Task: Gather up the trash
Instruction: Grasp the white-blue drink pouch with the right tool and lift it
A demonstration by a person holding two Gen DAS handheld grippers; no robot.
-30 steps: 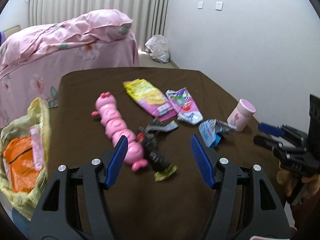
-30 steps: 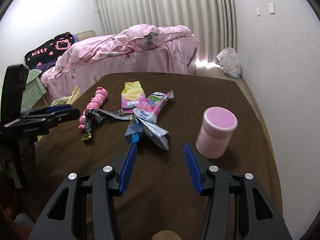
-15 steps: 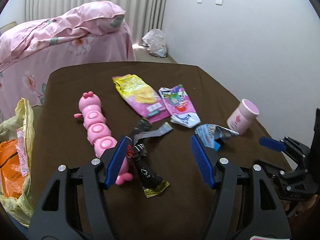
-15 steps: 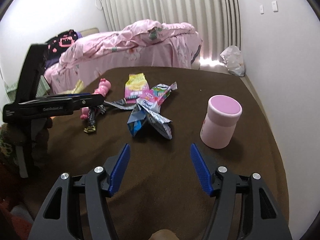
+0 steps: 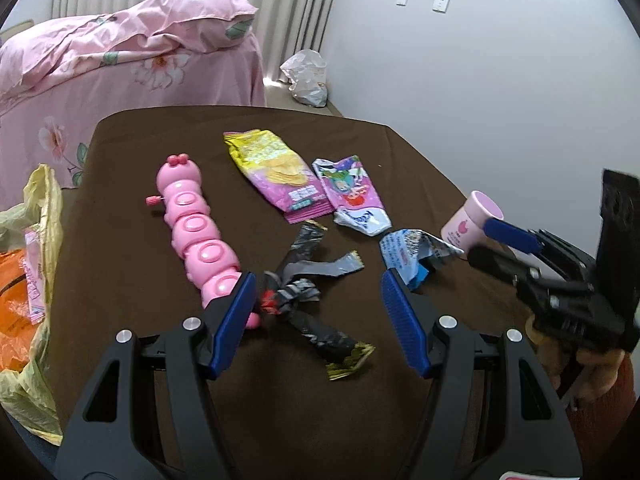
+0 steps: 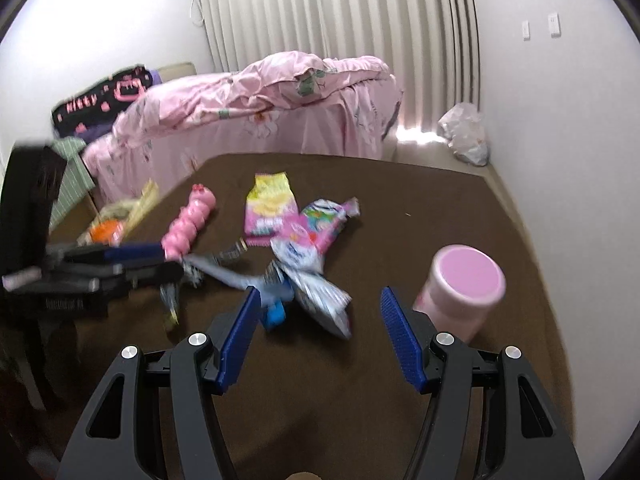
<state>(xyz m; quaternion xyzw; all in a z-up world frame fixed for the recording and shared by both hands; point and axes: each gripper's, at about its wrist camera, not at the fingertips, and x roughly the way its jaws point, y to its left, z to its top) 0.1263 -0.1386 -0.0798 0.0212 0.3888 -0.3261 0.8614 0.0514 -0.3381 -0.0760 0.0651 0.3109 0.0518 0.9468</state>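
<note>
We are at the reach-in step, with nothing picked up yet. Our left gripper point(image 5: 316, 320) stands wide open and empty above the black crumpled wrapper point(image 5: 308, 300) on the brown counter point(image 5: 132, 272), just beside the pink caterpillar toy point(image 5: 192, 236). Our right gripper point(image 6: 316, 332) is also spread wide and empty, with the silver-blue wrapper point(image 6: 316, 296) lying just ahead between its pads; the pink cup point(image 6: 464, 288) stands to its right. Further back lie the yellow-pink snack bag point(image 5: 276, 176) and the pink-white wrapper point(image 5: 352, 196), touching. The yellow trash bag point(image 5: 36, 240) hangs at the counter's left edge. Next, we judge, each gripper must come down, pinch flat foil without snagging the cloth, and leave toy and cup alone
</note>
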